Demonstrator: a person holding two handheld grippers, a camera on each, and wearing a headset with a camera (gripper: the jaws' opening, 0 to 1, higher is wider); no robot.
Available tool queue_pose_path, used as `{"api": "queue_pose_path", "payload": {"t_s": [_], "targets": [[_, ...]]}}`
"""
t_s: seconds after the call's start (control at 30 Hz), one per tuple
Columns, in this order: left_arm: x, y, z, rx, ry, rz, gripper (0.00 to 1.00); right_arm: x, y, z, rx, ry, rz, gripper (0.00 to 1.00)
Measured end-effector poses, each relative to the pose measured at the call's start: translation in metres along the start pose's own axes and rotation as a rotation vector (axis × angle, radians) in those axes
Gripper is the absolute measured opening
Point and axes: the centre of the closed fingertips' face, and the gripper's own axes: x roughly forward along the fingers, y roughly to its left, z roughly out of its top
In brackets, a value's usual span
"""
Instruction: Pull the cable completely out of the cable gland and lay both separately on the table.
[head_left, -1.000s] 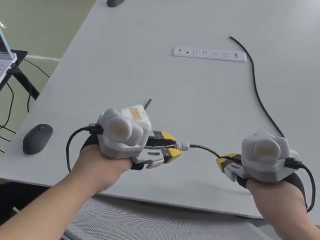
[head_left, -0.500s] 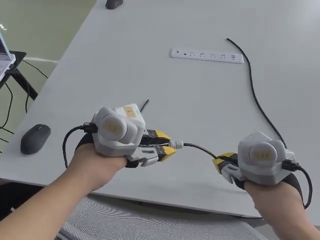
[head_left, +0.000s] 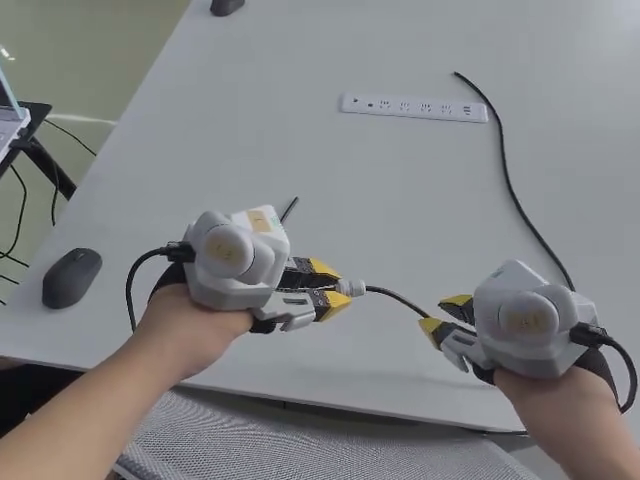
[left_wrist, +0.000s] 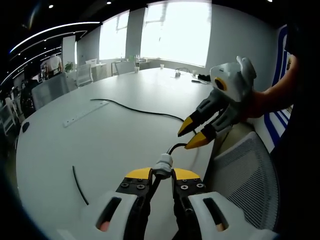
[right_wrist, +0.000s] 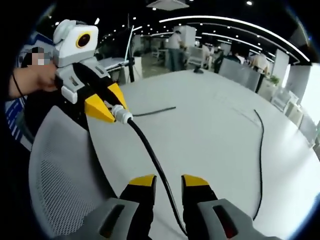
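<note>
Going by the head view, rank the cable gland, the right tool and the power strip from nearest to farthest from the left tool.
1. cable gland, clamped right at the tips of the left tool.
2. right tool, open, off to the right along the cable.
3. power strip, far up the table, beyond both tools.

1. On my counter (head_left: 300, 130), the power strip (head_left: 414, 107) lies far back; a cord (head_left: 512, 180) runs from beside it toward the near right.
2. The mouse (head_left: 72, 277) sits at the left edge.
3. The cable gland (head_left: 351, 289) sits between my left tongs (head_left: 335, 287); the cable (head_left: 395, 296) leads right, between my right tongs (head_left: 443, 312).
</note>
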Motion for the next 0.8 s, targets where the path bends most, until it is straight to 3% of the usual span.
{"api": "queue_pose_path", "payload": {"t_s": [0.13,0.23,0.43,0.5,0.8], "targets": [[0.0,-0.001,0.0,0.0,-0.002,0.0,0.16,-0.005,0.011,0.024,-0.091,-0.042,0.022,0.18],[-0.001,-0.001,0.0,0.0,0.0,-0.002,0.16,-0.002,0.018,0.035,-0.153,-0.045,0.035,0.17],[-0.001,-0.003,0.001,0.008,0.0,-0.004,0.16,0.012,0.03,0.041,-0.285,-0.005,0.06,0.15],[-0.001,-0.004,0.002,0.008,-0.005,-0.006,0.16,0.014,0.033,0.044,-0.332,-0.015,0.062,0.11],[-0.001,-0.004,0.0,0.011,-0.002,-0.006,0.16,0.019,0.04,0.045,-0.389,-0.001,0.079,0.08]]}}
